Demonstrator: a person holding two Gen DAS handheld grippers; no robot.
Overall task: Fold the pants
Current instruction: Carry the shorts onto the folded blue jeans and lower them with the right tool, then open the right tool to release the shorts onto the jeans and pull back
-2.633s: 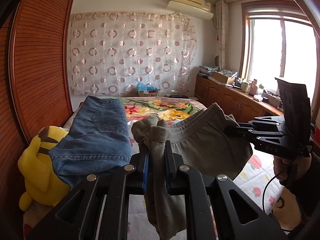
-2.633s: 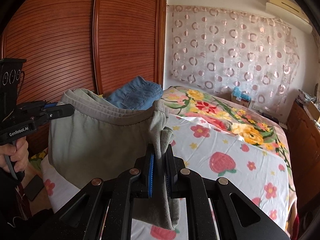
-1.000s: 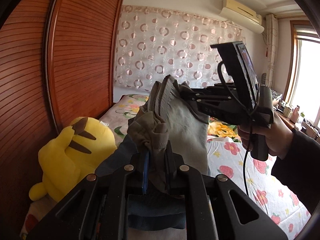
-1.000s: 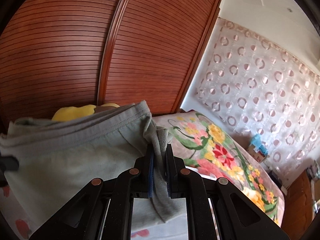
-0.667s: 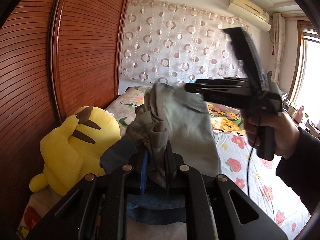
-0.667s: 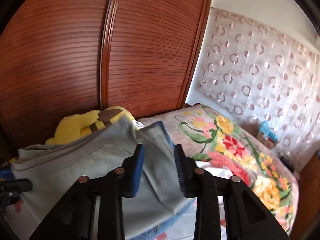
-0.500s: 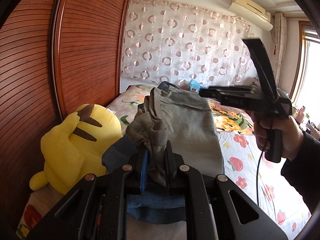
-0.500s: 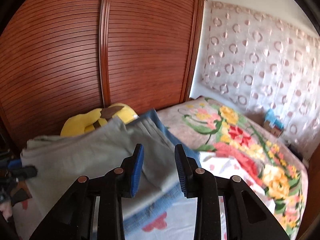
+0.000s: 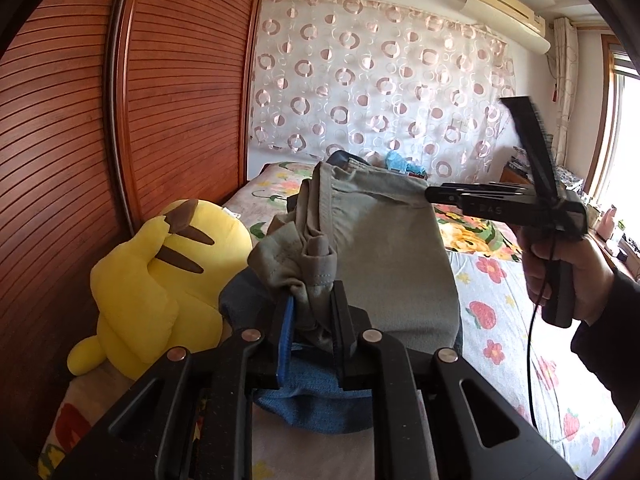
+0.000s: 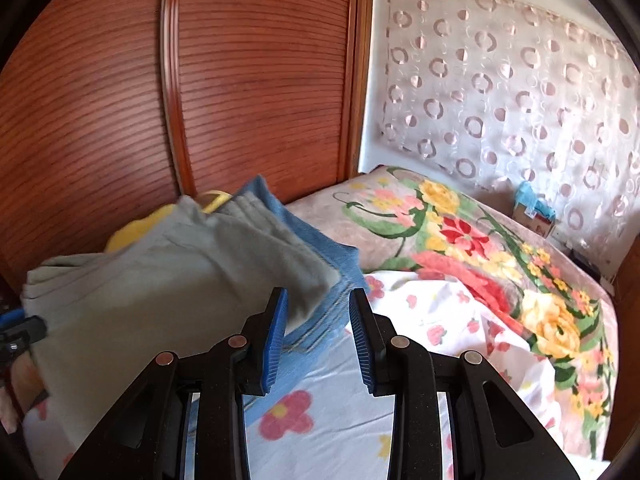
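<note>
The folded grey pants lie on a folded pair of blue jeans at the bed's left side. My left gripper is shut on the bunched near corner of the grey pants. My right gripper, held by a hand, hovers by the pants' far right corner. In the right wrist view, the right gripper stands open with nothing between its blue pads. The grey pants and jeans lie just ahead and to the left. The left gripper shows at the left edge.
A yellow plush toy sits left of the stack against the brown slatted wardrobe. The bed has a white flowered sheet and a floral blanket farther back. A patterned curtain hangs behind.
My right gripper opened and let go of the grey pants, then drew back to the right. The pants dropped onto the jeans. The left gripper kept its grip.
</note>
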